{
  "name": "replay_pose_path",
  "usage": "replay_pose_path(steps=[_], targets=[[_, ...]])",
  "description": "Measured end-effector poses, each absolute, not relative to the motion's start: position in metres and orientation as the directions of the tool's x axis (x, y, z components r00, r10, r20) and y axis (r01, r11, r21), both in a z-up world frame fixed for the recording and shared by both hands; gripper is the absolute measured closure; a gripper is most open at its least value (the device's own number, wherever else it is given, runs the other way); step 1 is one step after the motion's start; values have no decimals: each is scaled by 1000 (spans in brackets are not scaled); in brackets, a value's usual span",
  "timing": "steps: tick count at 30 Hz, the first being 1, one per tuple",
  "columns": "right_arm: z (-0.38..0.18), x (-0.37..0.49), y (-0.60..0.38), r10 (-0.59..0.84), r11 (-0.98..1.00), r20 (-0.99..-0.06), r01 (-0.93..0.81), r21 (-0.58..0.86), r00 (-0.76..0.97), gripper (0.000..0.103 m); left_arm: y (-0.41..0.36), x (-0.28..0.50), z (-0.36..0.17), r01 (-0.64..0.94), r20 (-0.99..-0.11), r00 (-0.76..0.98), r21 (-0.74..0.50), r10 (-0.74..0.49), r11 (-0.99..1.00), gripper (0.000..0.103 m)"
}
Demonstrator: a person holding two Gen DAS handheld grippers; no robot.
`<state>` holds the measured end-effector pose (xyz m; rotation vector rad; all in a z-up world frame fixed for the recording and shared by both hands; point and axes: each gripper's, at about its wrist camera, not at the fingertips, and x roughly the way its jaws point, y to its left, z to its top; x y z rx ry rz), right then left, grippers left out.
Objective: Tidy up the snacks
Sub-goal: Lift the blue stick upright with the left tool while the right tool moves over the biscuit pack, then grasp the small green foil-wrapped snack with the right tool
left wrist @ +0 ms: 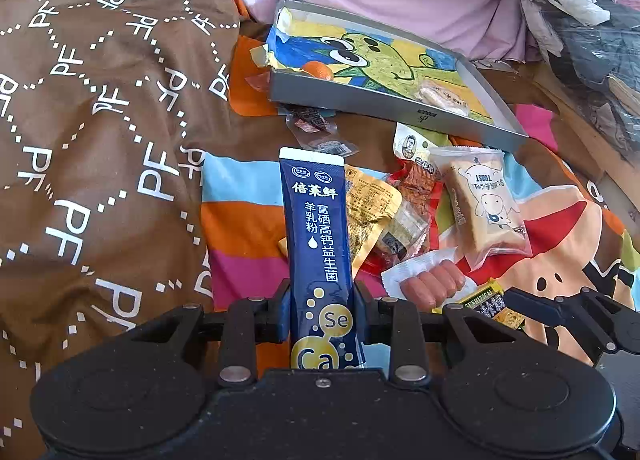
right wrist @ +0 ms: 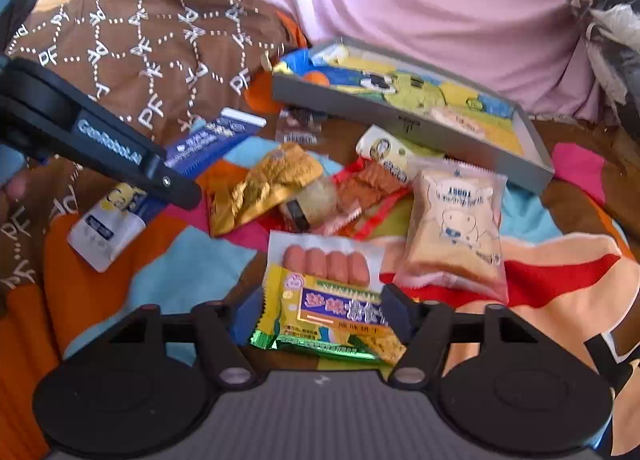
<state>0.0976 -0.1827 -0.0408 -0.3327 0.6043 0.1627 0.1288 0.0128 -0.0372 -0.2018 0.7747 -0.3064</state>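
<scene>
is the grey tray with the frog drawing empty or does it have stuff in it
Not empty: the grey tray holds an orange fruit and a clear-wrapped snack.

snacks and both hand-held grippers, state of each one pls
left hand-held gripper: shut on blue sachet
blue sachet: clamped, sealed
right hand-held gripper: shut on sausage pack
sausage pack: clamped, sealed
toast pack: lying on bedding, sealed
gold pouch: lying crumpled
grey box: open, two items inside
</scene>
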Motion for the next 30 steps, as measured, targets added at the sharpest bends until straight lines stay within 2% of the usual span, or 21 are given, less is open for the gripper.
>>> replay_pose_path(steps=[2, 6, 9, 12, 15, 16, 17, 24, 30], targets=[[-42, 98, -185, 38, 940, -587, -228, -253, 809, 15, 14, 129, -38, 193, -656, 672, -291, -342, 937, 71], [-38, 101, -199, 45, 970, -607, -180, -163, 794, 6, 13, 129, -37, 197, -649, 677, -295, -347, 935, 71], [-31, 108, -222, 112, 994, -668, -85, 73, 736, 6, 13, 128, -34, 206, -636, 685, -299, -356, 932, 71], [-30, 112, -242, 210, 961, -690, -14, 278, 693, 6, 13, 129, -31, 215, -622, 697, -295, -358, 931, 71], [-33, 121, -246, 232, 950, -695, -6, 311, 681, 11, 12, 131, -28, 223, -611, 705, -291, -360, 930, 71], [-35, 124, -246, 234, 949, -695, -5, 314, 680, 17, 12, 131, -27, 223, -607, 709, -291, -360, 930, 71], [-37, 128, -248, 239, 945, -693, 0, 326, 681, 19, 12, 132, -25, 224, -603, 712, -290, -359, 930, 71], [-43, 157, -255, 287, 914, -658, 8, 406, 696, 22, 15, 135, -25, 215, -598, 720, -290, -352, 932, 71], [-42, 184, -257, 311, 882, -639, 36, 469, 704, 18, 16, 137, -25, 219, -589, 726, -291, -354, 931, 71]])
